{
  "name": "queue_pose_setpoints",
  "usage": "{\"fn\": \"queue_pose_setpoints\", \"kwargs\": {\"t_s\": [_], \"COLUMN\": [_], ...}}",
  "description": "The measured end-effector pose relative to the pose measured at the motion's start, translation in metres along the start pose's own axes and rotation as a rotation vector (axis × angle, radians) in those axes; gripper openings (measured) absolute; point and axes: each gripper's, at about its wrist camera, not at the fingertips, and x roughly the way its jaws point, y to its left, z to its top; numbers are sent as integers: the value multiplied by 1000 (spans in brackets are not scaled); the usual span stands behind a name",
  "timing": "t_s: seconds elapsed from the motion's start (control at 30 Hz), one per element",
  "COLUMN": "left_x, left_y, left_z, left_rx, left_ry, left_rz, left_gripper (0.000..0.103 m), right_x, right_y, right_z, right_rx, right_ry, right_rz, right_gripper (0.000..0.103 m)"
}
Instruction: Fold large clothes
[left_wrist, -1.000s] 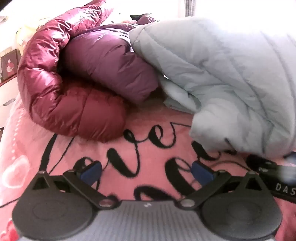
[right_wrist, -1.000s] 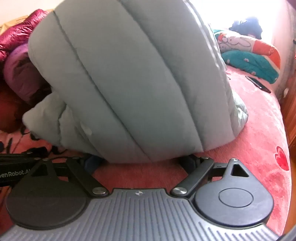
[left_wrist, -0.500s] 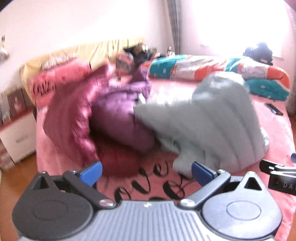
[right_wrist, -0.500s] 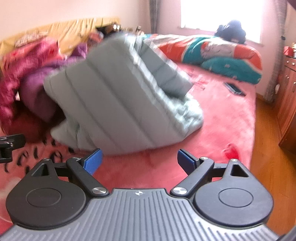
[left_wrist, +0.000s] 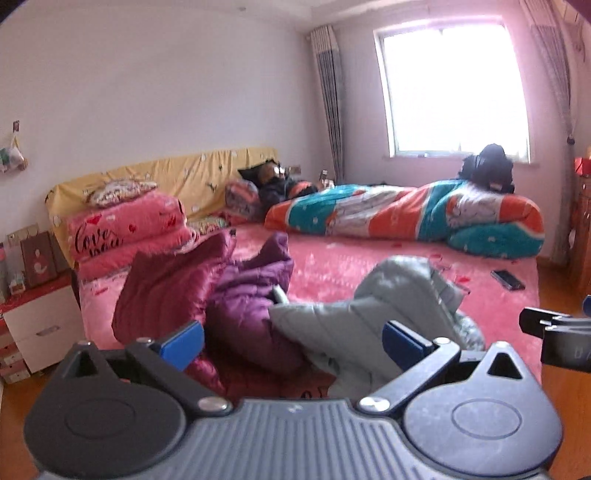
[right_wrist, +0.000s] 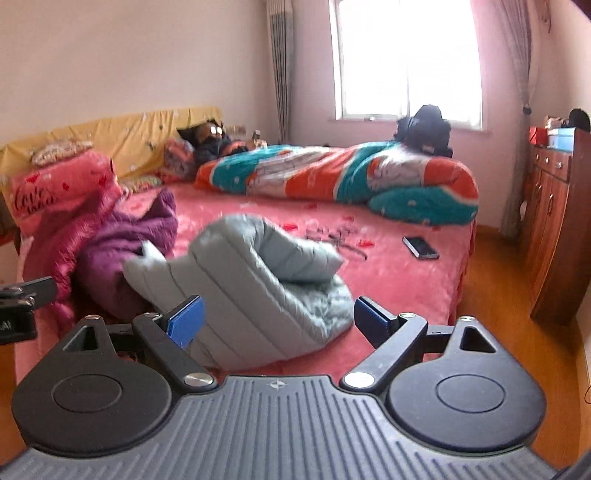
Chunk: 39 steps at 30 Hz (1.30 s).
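Note:
A pale grey-blue padded jacket (right_wrist: 255, 284) lies folded in a bundle near the front edge of the pink bed (right_wrist: 399, 280); it also shows in the left wrist view (left_wrist: 399, 306). A purple padded jacket (left_wrist: 251, 295) and a maroon one (left_wrist: 166, 295) lie heaped to its left. My left gripper (left_wrist: 293, 341) is open and empty, held back from the bed. My right gripper (right_wrist: 275, 319) is open and empty, also back from the jacket. Each gripper shows at the edge of the other's view.
A rolled orange and teal quilt (right_wrist: 351, 177) lies along the far side of the bed. A phone (right_wrist: 420, 246) lies on the right part of the bed. Folded pink blankets (left_wrist: 129, 225) sit at the head. A white nightstand (left_wrist: 40, 328) stands left, a wooden cabinet (right_wrist: 554, 221) right.
Both grippers have pulled back and up from the bed, away from the grey-blue jacket. The jacket, close up and lifted a second ago, now rests folded on the bed.

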Motion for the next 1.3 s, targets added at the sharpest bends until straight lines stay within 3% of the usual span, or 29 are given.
{"fn": "queue_pose_setpoints", "kwargs": {"t_s": [0.23,0.7,1.07,1.3], "left_x": [-23,-34,-18,12], "left_y": [6,3,-6,-9], "left_z": [3,-9,-14,-39], "left_rx": [-7,-5,-5,-13], "left_ry": [-72,-118,-71,-15], "left_rz": [1,25,14,-37], "left_gripper": [102,102,102,102], "right_x": [-41,-44,-47,-28], "right_y": [8,9,8,0], "right_z": [23,18,11,-10], "right_rx": [-14,-67,-79,-77], "right_ry": [-64,-133,-157,-213], "right_rz": [6,50,47,33], "right_gripper": [103,103,103,103]}}
